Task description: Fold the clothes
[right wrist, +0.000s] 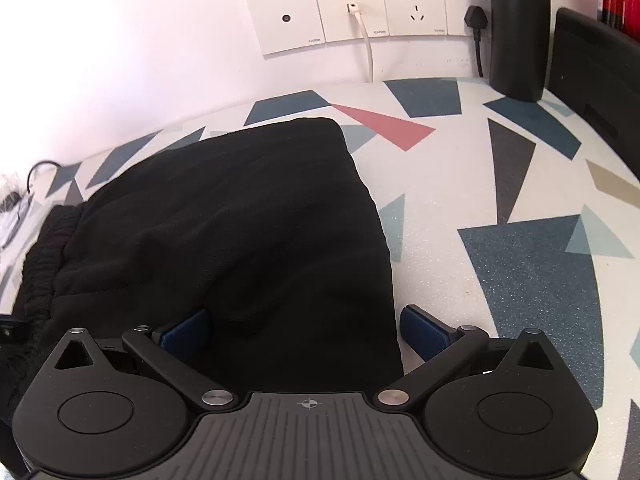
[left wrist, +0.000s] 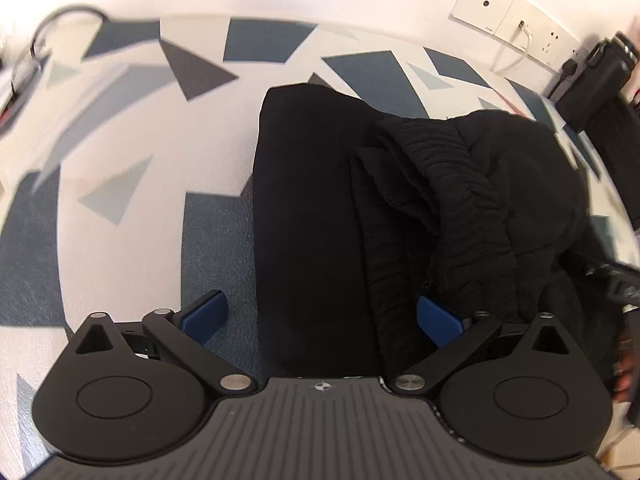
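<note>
A black garment [left wrist: 320,208] with a ribbed elastic waistband [left wrist: 460,208] lies on the patterned table [left wrist: 120,128]. The waistband is bunched on top at the right. My left gripper [left wrist: 320,320] is open, its blue pads [left wrist: 204,316] wide apart over the garment's near edge. In the right wrist view the same black garment [right wrist: 240,232] lies flat, with the waistband [right wrist: 44,248] at the left. My right gripper [right wrist: 304,332] is open, its blue pads [right wrist: 424,332] on either side of the garment's near right edge.
A white wall with socket plates [right wrist: 352,16] and a white cable [right wrist: 368,48] stands behind the table. A black box [right wrist: 516,28] and dark items stand at the back right. Cables [left wrist: 36,52] lie at the far left.
</note>
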A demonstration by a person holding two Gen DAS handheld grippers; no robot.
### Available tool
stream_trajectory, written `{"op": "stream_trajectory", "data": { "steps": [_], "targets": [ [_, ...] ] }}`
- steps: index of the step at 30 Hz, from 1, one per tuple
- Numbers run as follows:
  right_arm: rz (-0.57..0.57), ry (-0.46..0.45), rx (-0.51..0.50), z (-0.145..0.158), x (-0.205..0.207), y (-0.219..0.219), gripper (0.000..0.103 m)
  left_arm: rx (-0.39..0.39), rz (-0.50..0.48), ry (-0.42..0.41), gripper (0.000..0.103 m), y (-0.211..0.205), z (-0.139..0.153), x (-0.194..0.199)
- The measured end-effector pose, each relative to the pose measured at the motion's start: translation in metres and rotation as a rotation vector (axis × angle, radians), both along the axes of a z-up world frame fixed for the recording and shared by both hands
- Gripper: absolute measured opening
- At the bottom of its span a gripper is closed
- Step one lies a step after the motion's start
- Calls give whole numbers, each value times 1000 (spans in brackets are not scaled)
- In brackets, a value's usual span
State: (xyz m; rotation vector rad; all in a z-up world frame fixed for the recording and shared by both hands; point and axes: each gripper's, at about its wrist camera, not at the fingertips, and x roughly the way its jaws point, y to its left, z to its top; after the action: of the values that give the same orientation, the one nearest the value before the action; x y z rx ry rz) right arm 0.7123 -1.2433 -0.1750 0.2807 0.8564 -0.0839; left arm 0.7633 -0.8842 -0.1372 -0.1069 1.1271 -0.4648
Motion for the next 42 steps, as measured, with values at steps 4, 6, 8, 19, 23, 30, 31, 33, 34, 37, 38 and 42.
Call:
{"op": "stream_trajectory", "data": {
  "steps": [4, 6, 8, 19, 23, 30, 31, 33, 34, 37, 38, 42],
  "targets": [
    [-2, -7, -4, -1, -1, 1, 102, -235, 82, 65, 102, 22, 4, 6],
    [2, -12, -2, -1, -2, 0, 102, -227, 94, 116, 102, 19, -5, 13],
    [7, -11, 1, -1, -3, 0, 102, -223, 83, 118, 103, 16, -9, 16],
    [29, -9, 89, -1, -6, -16, 102, -391, 111, 174, 103, 31, -21, 22],
    [40, 8, 59, -1, -4, -10, 102, -506, 155, 223, 103, 41, -29, 26],
    [10, 6, 146, 0, -3, -19, 102, -544, 115, 226, 103, 42, -32, 28],
    [13, 7, 144, 0, -3, -19, 102, -524, 101, 217, 103, 39, -30, 28],
    [20, 11, 125, 0, -3, -16, 102, -465, 62, 188, 103, 31, -24, 25],
    [24, 13, 117, -1, -3, -14, 102, -408, 23, 159, 103, 22, -19, 22],
    [35, 15, 107, -1, -1, -10, 102, -189, -114, 47, 103, -12, -6, 11],
    [44, 15, 114, 0, -1, -9, 102, -106, -149, 4, 103, -25, -4, 3],
    [82, 26, 85, 0, 1, -3, 102, -62, -103, -56, 103, -35, -6, -7]
  ]
}}
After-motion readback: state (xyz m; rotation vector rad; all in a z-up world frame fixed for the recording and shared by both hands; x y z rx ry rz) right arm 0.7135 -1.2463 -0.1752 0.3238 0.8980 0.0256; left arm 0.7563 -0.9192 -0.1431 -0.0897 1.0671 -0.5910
